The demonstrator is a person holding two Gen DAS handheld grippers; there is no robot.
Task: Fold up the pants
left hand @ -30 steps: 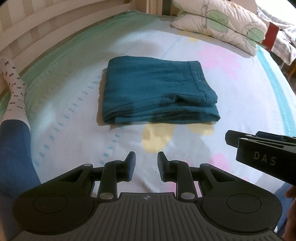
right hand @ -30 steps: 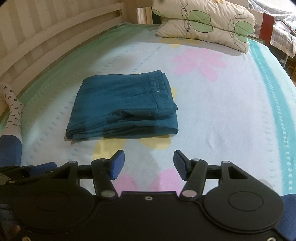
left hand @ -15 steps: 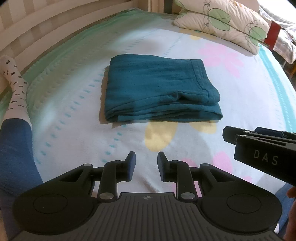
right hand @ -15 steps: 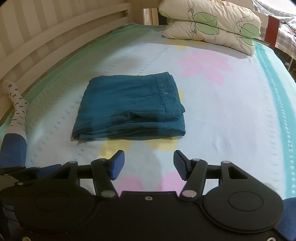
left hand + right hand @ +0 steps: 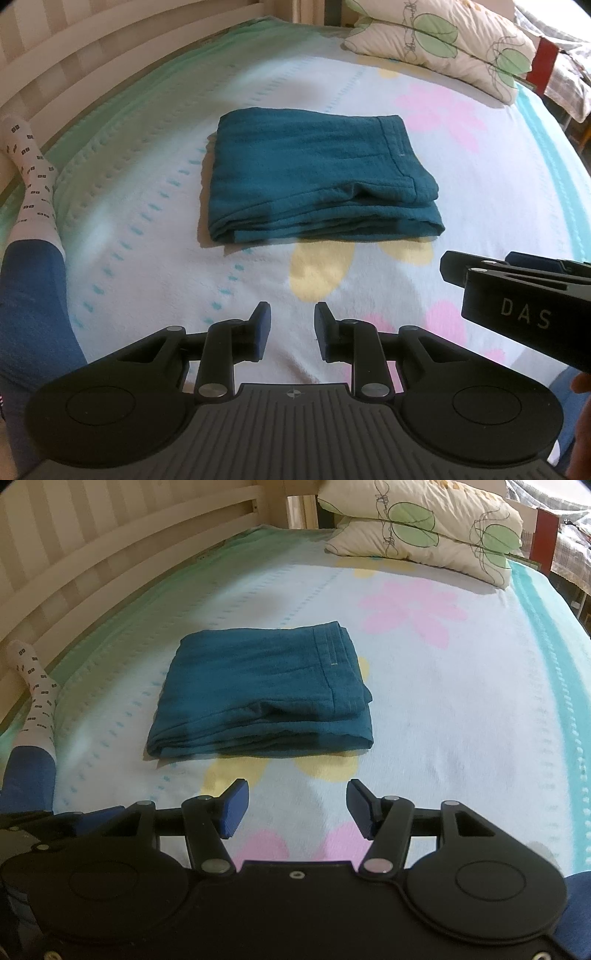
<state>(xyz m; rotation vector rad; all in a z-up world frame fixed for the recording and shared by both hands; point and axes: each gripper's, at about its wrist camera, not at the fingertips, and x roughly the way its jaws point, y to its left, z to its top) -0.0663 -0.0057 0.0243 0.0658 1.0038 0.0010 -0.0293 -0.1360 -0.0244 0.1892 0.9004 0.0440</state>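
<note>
The teal pants lie folded into a flat rectangle in the middle of the bed, waistband to the right; they also show in the right wrist view. My left gripper is open and empty, held above the sheet in front of the pants' near edge. My right gripper is open and empty, also in front of the near edge. The right gripper's side shows in the left wrist view, to the right of the left one. Neither gripper touches the pants.
The bed has a pale sheet with pink and yellow flowers. Pillows lie at the far end. A slatted wooden rail runs along the left. A person's leg in a white patterned sock lies at the left edge.
Both grippers have shifted slightly, so the pants sit a little farther off in each view. The pants have not moved. Both grippers stay open.
</note>
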